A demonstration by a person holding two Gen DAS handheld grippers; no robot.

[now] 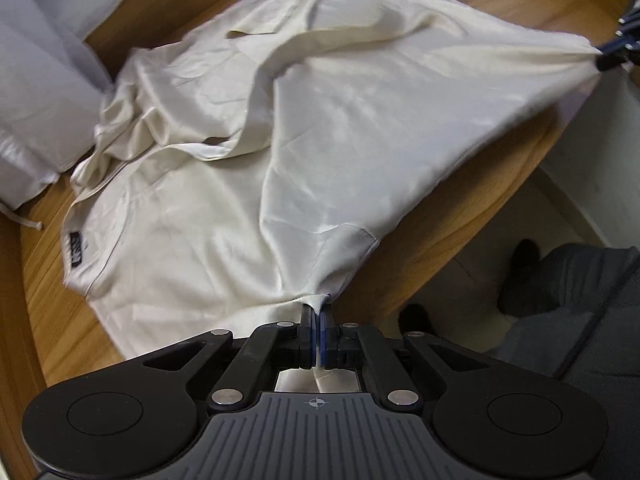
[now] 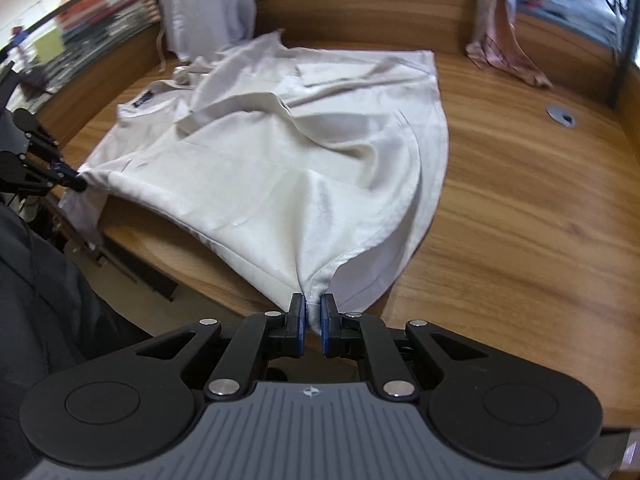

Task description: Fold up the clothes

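Observation:
A cream satin shirt (image 1: 320,120) lies spread and rumpled on the wooden table (image 1: 432,240), with a dark neck label (image 1: 76,249) at its left end. My left gripper (image 1: 318,310) is shut on a pinch of the shirt's hem near the table's edge. In the right wrist view the same shirt (image 2: 280,152) stretches away from my right gripper (image 2: 314,304), which is shut on another bunch of the hem. The cloth is pulled taut between the two grips. The other gripper shows at the far right (image 1: 612,54) and at the far left (image 2: 70,178).
A pale lilac garment (image 1: 36,92) lies heaped at the table's left, with a drawstring hanging. A pink checked cloth (image 2: 508,48) rests at the back right. A round metal cable port (image 2: 562,116) sits in the tabletop. A person's dark trousers (image 1: 580,300) are below the edge.

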